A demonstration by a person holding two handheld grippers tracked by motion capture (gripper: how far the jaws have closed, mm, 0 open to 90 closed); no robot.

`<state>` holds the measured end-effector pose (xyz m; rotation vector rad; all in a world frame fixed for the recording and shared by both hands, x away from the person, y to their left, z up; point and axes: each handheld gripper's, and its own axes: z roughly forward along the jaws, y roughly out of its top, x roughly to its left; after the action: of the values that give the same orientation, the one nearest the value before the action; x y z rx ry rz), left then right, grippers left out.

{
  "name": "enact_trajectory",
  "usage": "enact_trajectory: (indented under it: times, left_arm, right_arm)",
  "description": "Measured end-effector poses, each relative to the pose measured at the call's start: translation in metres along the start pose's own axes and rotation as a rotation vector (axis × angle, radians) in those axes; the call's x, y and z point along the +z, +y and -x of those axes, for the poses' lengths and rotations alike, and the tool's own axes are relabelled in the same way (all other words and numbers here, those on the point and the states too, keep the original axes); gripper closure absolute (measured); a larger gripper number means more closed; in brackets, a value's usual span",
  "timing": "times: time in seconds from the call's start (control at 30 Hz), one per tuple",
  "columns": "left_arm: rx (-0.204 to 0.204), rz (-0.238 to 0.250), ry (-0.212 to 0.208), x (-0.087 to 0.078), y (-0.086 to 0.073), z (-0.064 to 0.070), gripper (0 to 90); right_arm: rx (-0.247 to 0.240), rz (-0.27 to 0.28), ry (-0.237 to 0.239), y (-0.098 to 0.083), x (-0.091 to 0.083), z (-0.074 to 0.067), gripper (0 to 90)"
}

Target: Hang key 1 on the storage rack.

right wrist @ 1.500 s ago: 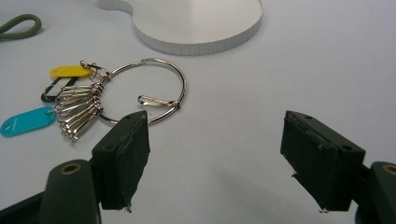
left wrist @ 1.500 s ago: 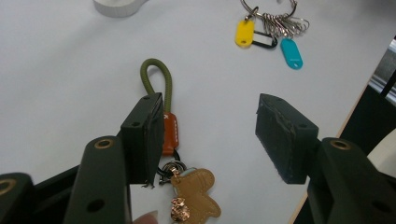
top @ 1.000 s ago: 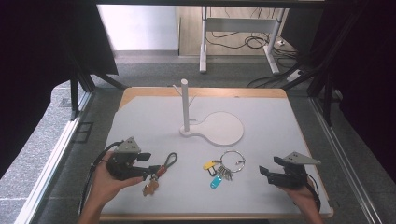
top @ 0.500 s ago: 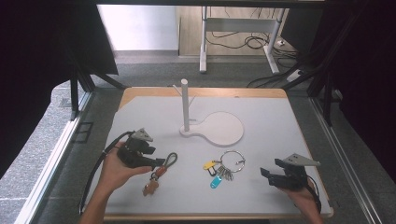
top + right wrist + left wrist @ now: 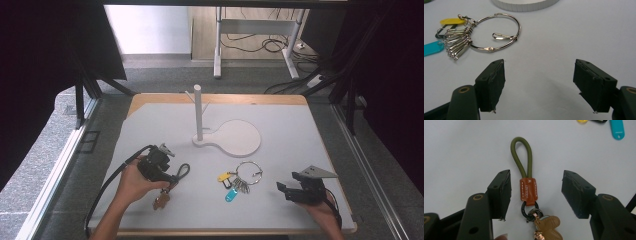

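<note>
I have the left gripper point(image 5: 534, 192) low over the cord keychain point(image 5: 527, 190), which lies flat on the white table point(image 5: 300, 140) at the near left, well apart from the big key ring point(image 5: 495, 31) in the middle. The jaws stand wide apart, one on each side of the brown leather sleeve point(image 5: 528, 189), and the pads do not touch it; they have just been closing a little, with the sleeve between them. I judge this keychain to be light and mostly soft: the olive cord loop point(image 5: 521, 155) will bend and can slide out, and the small charm point(image 5: 549, 225) below the dark ring point(image 5: 530, 208) will swing freely. The sleeve is the firmest and least slippery part, so I want to take hold there. The right gripper point(image 5: 539, 85) rests wide open with nothing in it, near the key ring.
</note>
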<state>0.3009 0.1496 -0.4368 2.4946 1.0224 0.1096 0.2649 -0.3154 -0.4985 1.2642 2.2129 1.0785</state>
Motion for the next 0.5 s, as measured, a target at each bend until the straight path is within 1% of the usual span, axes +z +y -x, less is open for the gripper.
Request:
enact_trajectory:
  times: [0.17, 0.23, 0.27, 0.3, 0.47, 0.5]
  left_arm:
    - [0.000, -0.022, 0.005, 0.006, -0.003, 0.000, 42.8]
    - [-0.006, -0.031, 0.004, 0.008, -0.004, 0.000, 43.1]
    - [-0.001, -0.034, 0.003, 0.009, -0.004, -0.001, 43.1]
    - [-0.008, -0.038, 0.001, 0.011, -0.005, -0.001, 43.3]
    - [0.000, -0.076, 0.002, 0.019, -0.004, -0.002, 44.3]
    - [0.004, -0.097, -0.001, 0.023, -0.003, -0.003, 44.6]
  right_arm:
    - [0.001, -0.011, -0.001, -0.001, 0.002, -0.001, 25.9]
    - [-0.005, -0.016, 0.002, -0.001, 0.003, -0.002, 25.9]
    - [-0.005, -0.016, 0.002, -0.001, 0.003, -0.002, 25.9]
    - [-0.005, -0.017, 0.002, -0.001, 0.003, -0.002, 25.9]
    - [-0.005, -0.022, 0.000, -0.002, 0.004, -0.001, 25.9]
    - [-0.002, -0.023, 0.000, -0.002, 0.004, -0.001, 25.9]
